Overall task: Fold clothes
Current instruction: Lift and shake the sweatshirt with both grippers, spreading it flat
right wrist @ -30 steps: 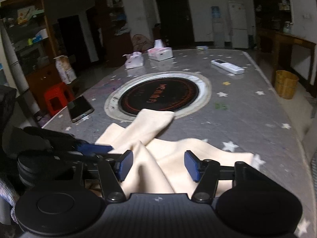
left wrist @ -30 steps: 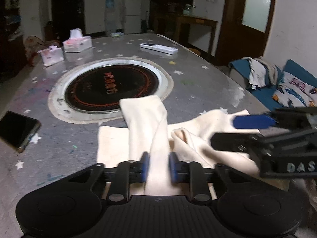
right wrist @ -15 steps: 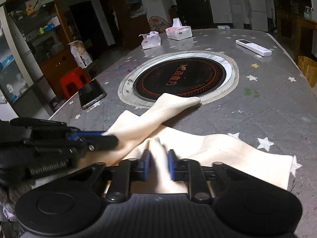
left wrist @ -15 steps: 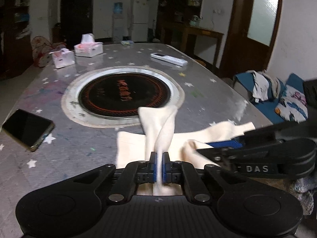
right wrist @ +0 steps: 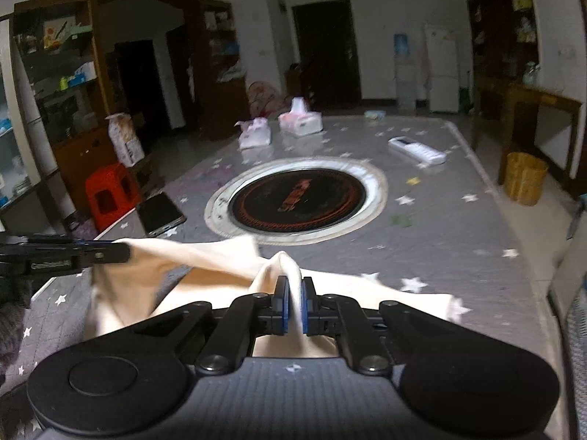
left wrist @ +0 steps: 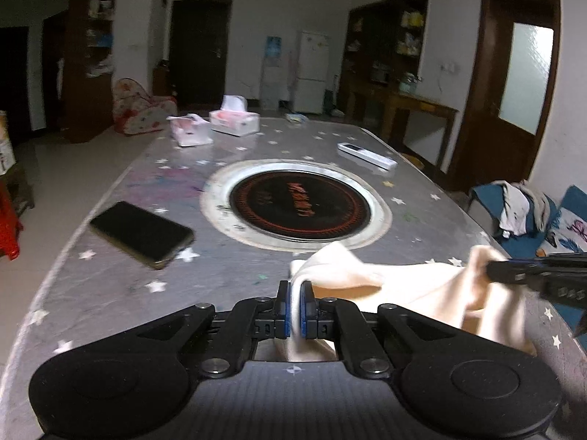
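Note:
A cream cloth garment hangs between both grippers above the near end of the grey star-patterned table. My left gripper is shut on one edge of it. My right gripper is shut on another edge of the garment. The right gripper also shows at the right of the left wrist view, and the left gripper at the left of the right wrist view. The cloth sags between them and its lower part lies on the table.
A round black cooktop is set in the table's middle. A black phone lies at the left edge. Two tissue packs and a white remote lie farther back. A red stool and a bin stand on the floor.
Both grippers closed on the garment, then lifted and moved apart, pulling the cloth off the cooktop rim and towards the near edge.

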`<state>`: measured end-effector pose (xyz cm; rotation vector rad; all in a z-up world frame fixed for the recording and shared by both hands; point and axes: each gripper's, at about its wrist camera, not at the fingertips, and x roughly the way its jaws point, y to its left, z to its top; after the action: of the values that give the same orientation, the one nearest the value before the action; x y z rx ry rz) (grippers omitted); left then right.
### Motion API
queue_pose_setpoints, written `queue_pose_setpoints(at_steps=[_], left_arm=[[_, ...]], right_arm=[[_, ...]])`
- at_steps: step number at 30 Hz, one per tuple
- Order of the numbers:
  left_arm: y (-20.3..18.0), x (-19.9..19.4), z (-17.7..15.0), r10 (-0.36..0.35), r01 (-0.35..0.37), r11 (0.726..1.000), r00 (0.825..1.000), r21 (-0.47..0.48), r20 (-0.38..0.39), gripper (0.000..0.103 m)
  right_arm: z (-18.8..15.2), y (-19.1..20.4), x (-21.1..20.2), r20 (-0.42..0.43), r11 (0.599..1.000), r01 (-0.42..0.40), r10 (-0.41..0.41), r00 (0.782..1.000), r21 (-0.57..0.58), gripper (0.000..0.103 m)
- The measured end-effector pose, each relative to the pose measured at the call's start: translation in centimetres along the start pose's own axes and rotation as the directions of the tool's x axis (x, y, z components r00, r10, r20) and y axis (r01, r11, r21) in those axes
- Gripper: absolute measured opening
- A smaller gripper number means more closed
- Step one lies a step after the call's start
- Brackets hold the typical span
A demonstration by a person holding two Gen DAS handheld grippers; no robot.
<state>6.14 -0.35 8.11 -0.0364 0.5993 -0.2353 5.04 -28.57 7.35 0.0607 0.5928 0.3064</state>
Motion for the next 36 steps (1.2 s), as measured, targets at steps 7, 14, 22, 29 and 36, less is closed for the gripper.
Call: queue_pose_setpoints(at_steps=[7,14,22,29,36], left_arm=[[2.3,-5.1,-1.9,0.044,-0.041,0.997,0.998,-0.067,0.043,0.005],[4.0,-9.2,-4.1,0.070,-0.064,0.991,0.996,-0.118,0.050,0.005],[5.6,-11.8,-6.9,0.094,-0.091,0.983,0.996,-0.159,0.010,0.005],[6.8,-11.3,-9.6,0.140,-0.152,0.978,0.986,-0.144,-0.092,0.008],[5.0,-13.6,-10.2,0.139,-0.142,0.989,0.988,-0.041,-0.068,0.010]], right_arm=[[-1.5,-1.8,-6.1,0.082,0.995,0.087,-0.090,0.993,0.043,0.005],[-4.7,-3.9,-11.4,0.117,0.980,0.169,-0.181,0.976,0.109,0.005],[-8.5,-6.1,-15.5,0.094,0.952,0.245,-0.265,0.960,0.182,0.005],[-12.0,-7.8,-14.9,-0.040,0.918,0.334,-0.333,0.942,0.216,0.010],[-11.3,-6.4,-16.6,-0.019,0.937,0.329,-0.329,0.944,0.116,0.018]])
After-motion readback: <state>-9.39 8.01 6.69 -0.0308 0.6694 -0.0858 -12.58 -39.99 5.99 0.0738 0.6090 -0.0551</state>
